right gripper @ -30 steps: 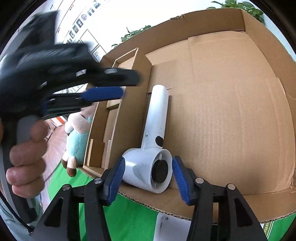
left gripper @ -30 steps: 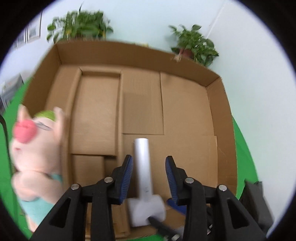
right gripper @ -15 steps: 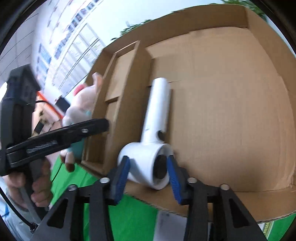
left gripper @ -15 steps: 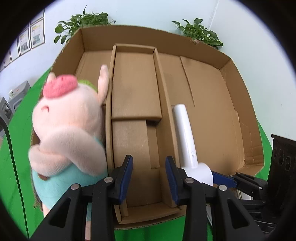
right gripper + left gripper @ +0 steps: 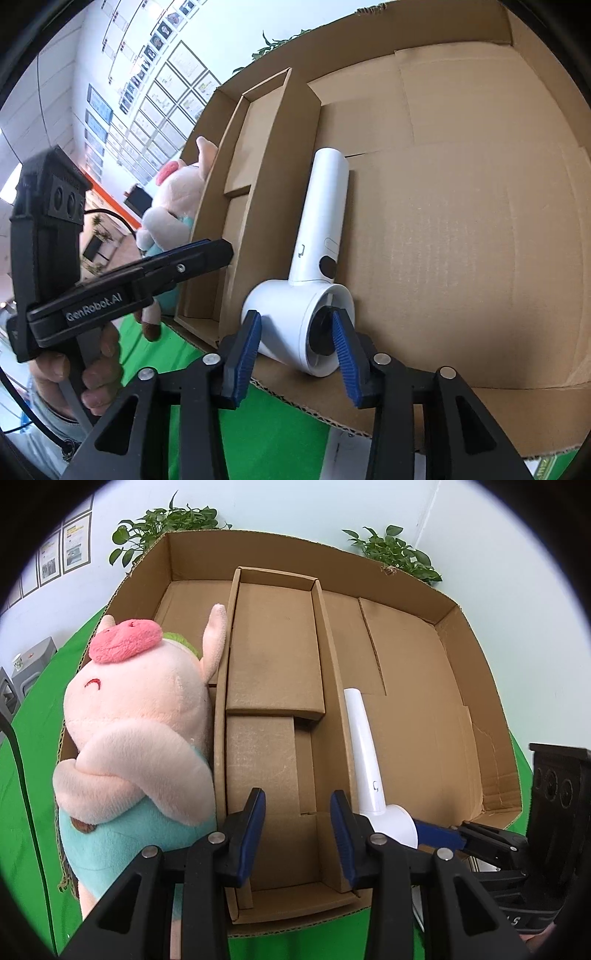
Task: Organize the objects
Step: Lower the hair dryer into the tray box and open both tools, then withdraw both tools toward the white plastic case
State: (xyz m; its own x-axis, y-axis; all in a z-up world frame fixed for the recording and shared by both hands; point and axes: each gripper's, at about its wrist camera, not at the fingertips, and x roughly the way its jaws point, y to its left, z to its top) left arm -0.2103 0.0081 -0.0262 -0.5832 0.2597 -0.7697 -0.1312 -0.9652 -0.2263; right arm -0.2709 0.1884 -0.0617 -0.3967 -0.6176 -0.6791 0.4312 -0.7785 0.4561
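A white hair dryer lies in the right compartment of a large cardboard box, its head at the near edge. My right gripper has its blue pads on both sides of the dryer's head. The dryer also shows in the left wrist view. A pink plush pig in a teal outfit sits in the box's left compartment. My left gripper is open and empty above the narrow middle compartment, to the right of the pig. The left gripper also shows in the right wrist view.
The box rests on a green cloth. Cardboard dividers split it into compartments. Potted plants stand behind the box against a pale wall. Framed papers hang on the wall at left.
My left gripper has swung left from over the dryer to the middle compartment, next to the pig. My right gripper has moved in and closed around the dryer's head.
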